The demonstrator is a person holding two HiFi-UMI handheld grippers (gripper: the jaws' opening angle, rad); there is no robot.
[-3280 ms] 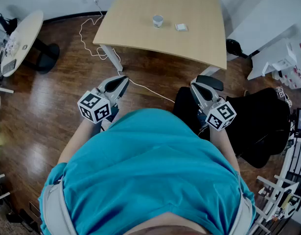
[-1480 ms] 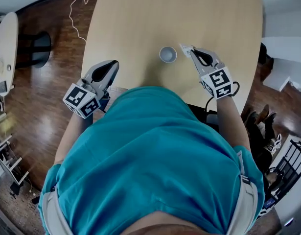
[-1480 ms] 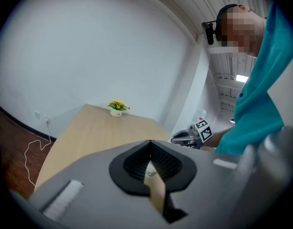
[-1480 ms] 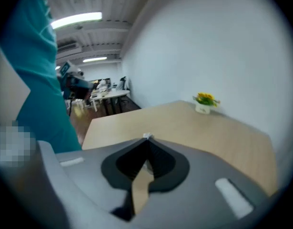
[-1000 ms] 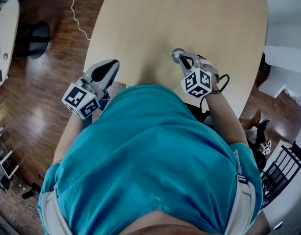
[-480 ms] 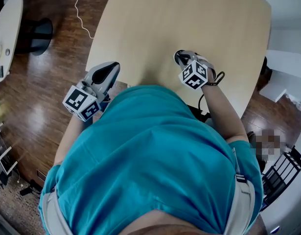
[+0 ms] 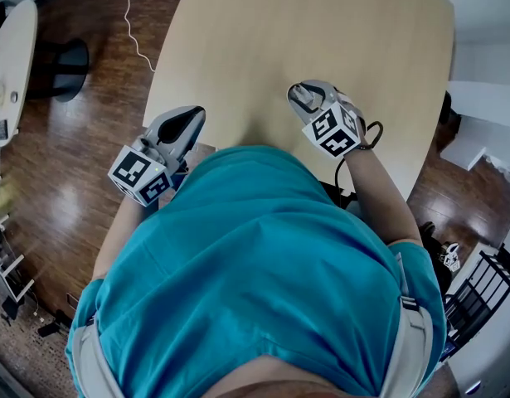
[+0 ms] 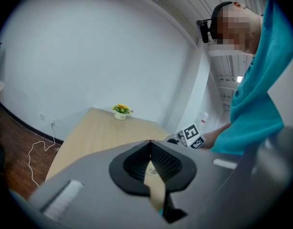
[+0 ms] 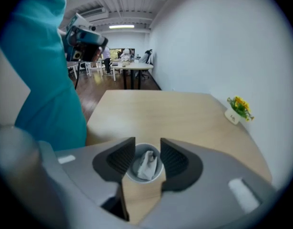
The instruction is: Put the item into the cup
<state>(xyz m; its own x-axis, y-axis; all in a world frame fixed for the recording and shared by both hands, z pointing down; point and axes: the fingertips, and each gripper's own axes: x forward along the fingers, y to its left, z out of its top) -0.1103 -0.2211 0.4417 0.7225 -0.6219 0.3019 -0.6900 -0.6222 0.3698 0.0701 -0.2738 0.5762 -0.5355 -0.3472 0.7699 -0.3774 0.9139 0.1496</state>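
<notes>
In the right gripper view a small grey cup [image 9: 135,173] stands on the light wooden table [image 9: 160,109], straight below my right gripper [image 9: 147,154]. A crumpled white item [image 9: 147,163] lies inside the cup. The right jaws are opening, spread to either side of the cup's rim, and the pads touch nothing. In the head view the right gripper [image 7: 303,98] hangs over the table's near part and hides most of the cup. My left gripper [image 7: 188,121] is shut with nothing in it, held off the table's near left edge.
A small white pot of yellow flowers [image 9: 237,109] stands at the table's far end, also seen in the left gripper view [image 8: 120,111]. A white cable [image 7: 143,11] lies on the wooden floor left of the table. A round side table [image 7: 10,52] is at the far left.
The right gripper has moved left from beside the cup to over it and has drawn back slightly. The left gripper has hardly moved.
</notes>
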